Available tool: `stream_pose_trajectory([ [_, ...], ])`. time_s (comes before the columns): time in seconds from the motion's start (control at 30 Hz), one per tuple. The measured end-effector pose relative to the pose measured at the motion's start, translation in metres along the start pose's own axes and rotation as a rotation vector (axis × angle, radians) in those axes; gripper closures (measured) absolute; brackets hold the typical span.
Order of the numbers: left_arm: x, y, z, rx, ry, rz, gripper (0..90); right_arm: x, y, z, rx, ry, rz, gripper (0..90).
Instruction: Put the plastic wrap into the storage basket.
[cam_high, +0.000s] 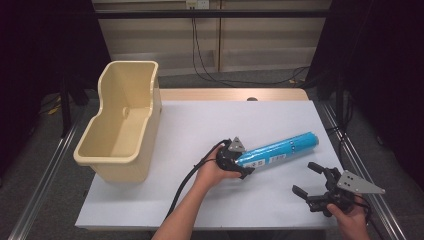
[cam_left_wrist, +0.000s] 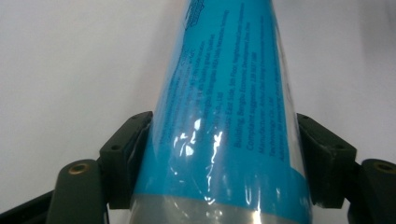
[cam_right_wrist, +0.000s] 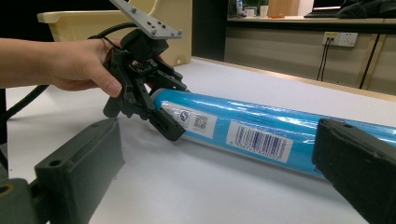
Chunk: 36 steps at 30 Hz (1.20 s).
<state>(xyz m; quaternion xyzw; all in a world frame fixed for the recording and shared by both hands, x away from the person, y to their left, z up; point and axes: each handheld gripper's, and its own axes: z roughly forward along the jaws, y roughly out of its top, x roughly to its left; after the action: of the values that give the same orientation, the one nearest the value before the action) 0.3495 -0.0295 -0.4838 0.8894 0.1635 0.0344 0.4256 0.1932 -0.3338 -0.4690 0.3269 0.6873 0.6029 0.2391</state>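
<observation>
The left gripper (cam_high: 239, 161) is clamped on the near end of the blue roll (cam_high: 280, 150), which lies at centre right of the high view, probably to lift it toward the beige bin (cam_high: 122, 125) at upper left. The right gripper (cam_high: 312, 185) waits at lower right, jaws apart.

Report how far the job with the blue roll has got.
Done: the left tool has its jaws closed around the near end of the blue roll. In hand: the roll lies on the white table, not yet lifted, apart from the beige bin. The right tool is open beside the roll, holding nothing. Left: probably lifting the roll and carrying it to the bin, which looks empty.
</observation>
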Motion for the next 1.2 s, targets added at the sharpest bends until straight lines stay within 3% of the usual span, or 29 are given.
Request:
stream_pose_trajectory([
  [0.23, -0.002, 0.001, -0.005, 0.039, -0.009, 0.07, 31.2, -0.001, 0.0, -0.001, 0.0, -0.001, -0.002, 1.7],
  [0.37, -0.003, -0.004, -0.016, 0.071, -0.016, 0.039, 31.6, -0.002, -0.001, -0.001, 0.002, -0.002, -0.001, 1.7],
  [0.63, 0.002, -0.028, -0.052, 0.111, -0.004, 0.035, 31.5, -0.003, -0.001, 0.0, 0.002, -0.001, 0.002, 1.9],
  [0.7, 0.004, -0.046, -0.075, 0.109, 0.007, 0.02, 31.4, -0.003, -0.001, 0.001, 0.003, -0.001, 0.003, 1.9],
  [1.0, 0.003, -0.089, -0.127, 0.09, 0.03, -0.044, 31.3, -0.003, -0.001, 0.005, 0.0, 0.001, 0.01, 1.9],
  [1.2, 0.005, -0.09, -0.133, 0.115, 0.021, -0.058, 30.9, -0.003, -0.001, 0.008, 0.006, 0.009, 0.006, 1.9],
])
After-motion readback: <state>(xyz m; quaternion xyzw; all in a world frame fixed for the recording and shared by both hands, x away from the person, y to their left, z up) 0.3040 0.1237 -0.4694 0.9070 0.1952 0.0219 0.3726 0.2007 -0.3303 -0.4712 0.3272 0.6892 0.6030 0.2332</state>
